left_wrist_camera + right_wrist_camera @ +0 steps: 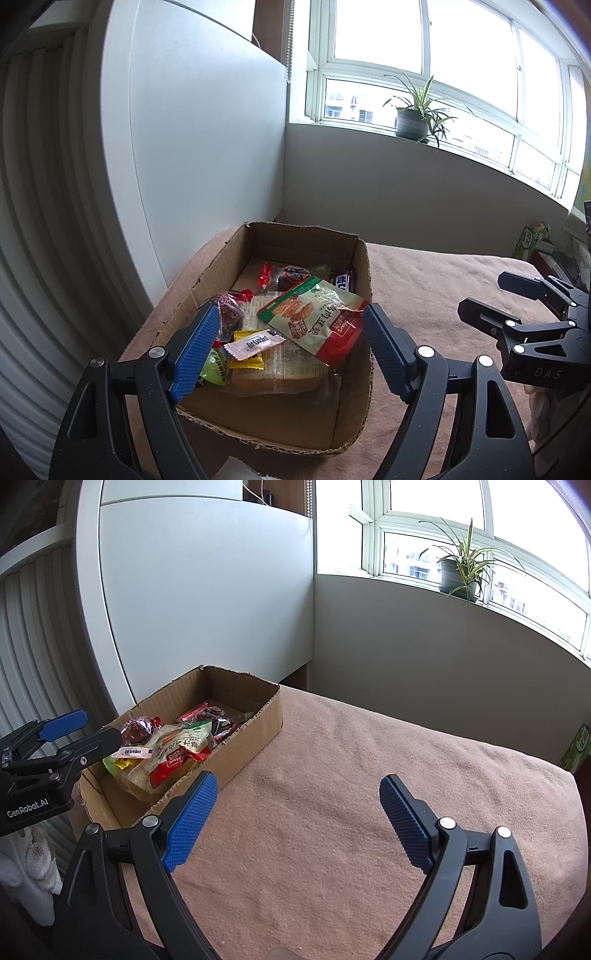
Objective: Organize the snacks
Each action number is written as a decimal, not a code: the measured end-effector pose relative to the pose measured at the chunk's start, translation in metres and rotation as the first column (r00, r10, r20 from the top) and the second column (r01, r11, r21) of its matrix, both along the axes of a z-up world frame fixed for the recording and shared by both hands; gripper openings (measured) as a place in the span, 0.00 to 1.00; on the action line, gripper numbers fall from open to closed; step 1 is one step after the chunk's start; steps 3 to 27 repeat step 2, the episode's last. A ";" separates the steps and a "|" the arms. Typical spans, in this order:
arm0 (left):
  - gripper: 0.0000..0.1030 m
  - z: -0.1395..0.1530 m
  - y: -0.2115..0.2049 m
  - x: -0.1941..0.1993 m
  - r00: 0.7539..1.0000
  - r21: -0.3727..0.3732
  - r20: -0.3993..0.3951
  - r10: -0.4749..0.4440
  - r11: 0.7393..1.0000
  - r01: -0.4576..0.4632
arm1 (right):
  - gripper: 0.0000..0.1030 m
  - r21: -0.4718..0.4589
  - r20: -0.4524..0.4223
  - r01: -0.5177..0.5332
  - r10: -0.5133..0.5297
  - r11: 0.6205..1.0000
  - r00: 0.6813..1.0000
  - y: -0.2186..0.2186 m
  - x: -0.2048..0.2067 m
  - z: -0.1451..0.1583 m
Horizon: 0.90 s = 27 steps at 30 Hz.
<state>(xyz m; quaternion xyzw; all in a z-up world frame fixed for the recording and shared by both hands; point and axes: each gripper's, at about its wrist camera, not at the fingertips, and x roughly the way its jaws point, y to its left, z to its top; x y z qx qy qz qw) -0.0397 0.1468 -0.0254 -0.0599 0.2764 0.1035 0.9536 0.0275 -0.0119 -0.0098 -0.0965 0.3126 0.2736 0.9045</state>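
Pink-blanketed desk (351,775) carries our cardboard box (354,387) of snacks (314,317); left gripper (284,339) hovers above, jaws wide; right gripper (295,812) likewise, empty; we should descend squarely.

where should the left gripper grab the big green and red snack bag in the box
Pinch the green snack bag across its flat red end, coming from above with the open left gripper. It lies tilted on top of the pile in the box, that end raised and nearest.

A potted spider plant (415,114) stands on the windowsill (369,127); below it, a pink blanket (351,775) spreads, a green carton (576,751) at its far corner.
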 end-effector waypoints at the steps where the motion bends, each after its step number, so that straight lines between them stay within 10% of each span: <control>1: 0.77 0.000 0.000 0.000 1.000 0.002 -0.001 0.001 1.000 -0.001 | 0.89 0.000 0.000 0.001 -0.001 1.000 1.000 0.000 0.000 0.000; 27: 0.77 0.000 0.000 0.001 1.000 0.003 -0.004 0.001 1.000 -0.001 | 0.89 0.001 -0.001 0.002 -0.002 1.000 1.000 -0.001 0.001 0.000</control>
